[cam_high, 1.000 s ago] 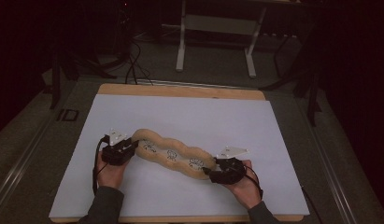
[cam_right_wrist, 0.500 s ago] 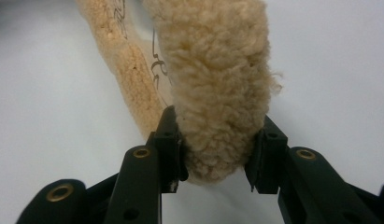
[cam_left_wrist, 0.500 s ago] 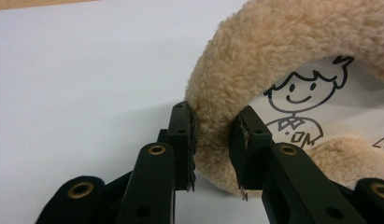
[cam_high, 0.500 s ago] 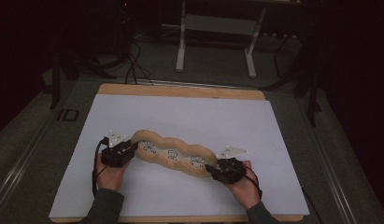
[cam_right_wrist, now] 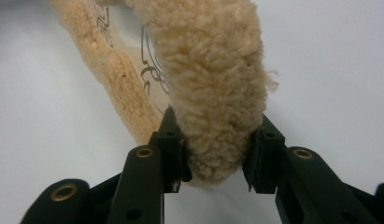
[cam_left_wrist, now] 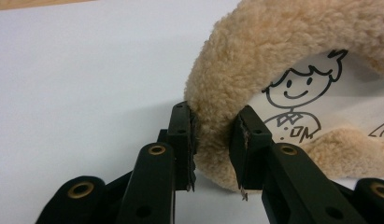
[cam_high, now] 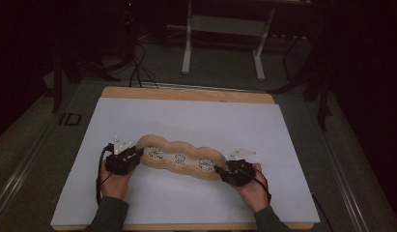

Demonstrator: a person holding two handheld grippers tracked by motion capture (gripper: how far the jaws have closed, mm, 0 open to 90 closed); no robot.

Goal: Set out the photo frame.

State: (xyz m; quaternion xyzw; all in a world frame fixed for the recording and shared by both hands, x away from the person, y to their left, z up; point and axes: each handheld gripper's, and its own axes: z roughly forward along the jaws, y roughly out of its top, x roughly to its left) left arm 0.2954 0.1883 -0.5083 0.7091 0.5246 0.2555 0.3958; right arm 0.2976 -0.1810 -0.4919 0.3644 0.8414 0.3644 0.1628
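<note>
Your left gripper (cam_high: pixel 138 155) is clamped on the left end of the fleece strip (cam_high: pixel 179 157), and in the left gripper view its two black jaws press into the woolly rim (cam_left_wrist: pixel 213 135) from both sides, so the tan pile bulges between them. Your right gripper (cam_high: pixel 219 170) sits at the strip's right end; its jaws have just been closing, and in the right gripper view they now squeeze the thick fleece edge (cam_right_wrist: pixel 217 140) that rises between them, with the pile pinched in on either side. Between your two grippers the strip lies flat on the white sheet (cam_high: pixel 196 121), running from the left, slightly farther from you, to the right, slightly nearer, in the near half of the sheet. Its tan border has a wavy outline, and its pale inner face shows three small line drawings in a row. In the left gripper view one of these is a smiling cartoon figure (cam_left_wrist: pixel 297 105) on the pale lining just beyond the jaws. Your left hand (cam_high: pixel 115 182) and right hand (cam_high: pixel 251 187) come in from the near edge, each wrapped around its gripper, with dark sleeves at the wrists. A grey plate (cam_high: pixel 240 154) sits on top of your right gripper. Under the sheet, the wooden board (cam_high: pixel 186 94) shows as a strip along the far edge.
</note>
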